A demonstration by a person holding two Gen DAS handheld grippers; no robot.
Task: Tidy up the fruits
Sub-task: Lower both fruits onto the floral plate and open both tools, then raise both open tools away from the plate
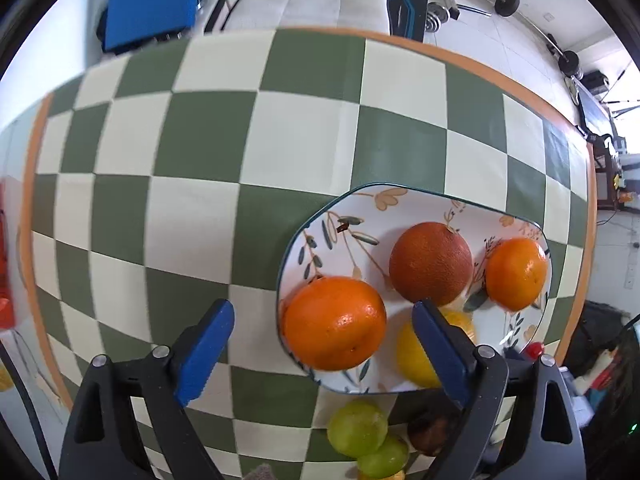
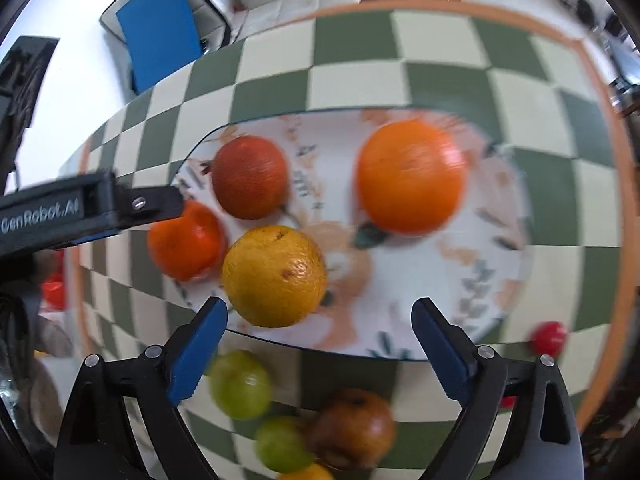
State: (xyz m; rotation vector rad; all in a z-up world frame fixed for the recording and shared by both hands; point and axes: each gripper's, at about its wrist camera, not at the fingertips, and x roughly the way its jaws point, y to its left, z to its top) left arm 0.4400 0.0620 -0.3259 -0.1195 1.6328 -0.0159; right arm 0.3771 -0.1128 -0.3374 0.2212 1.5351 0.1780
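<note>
Four citrus are gathered on the plate (image 2: 460,280); both tongs (image 1: 324,344) (image 2: 320,344) are held wide, empty. Green fruit (image 2: 240,384) at 6 o'clock is judged next.

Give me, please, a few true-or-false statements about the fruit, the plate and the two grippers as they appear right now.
1. Four citrus fruits lie on the floral plate. True.
2. The right gripper is shut on the yellow citrus. False: its jaws stand open and empty, with the yellow citrus lying on the plate ahead of them.
3. The green fruits lie on the plate. False: they lie off the plate, on the checkered tablecloth.
4. The left gripper is open. True: nothing is clamped between its blue fingers.
5. A brown fruit lies beside the green fruits. True.
</note>
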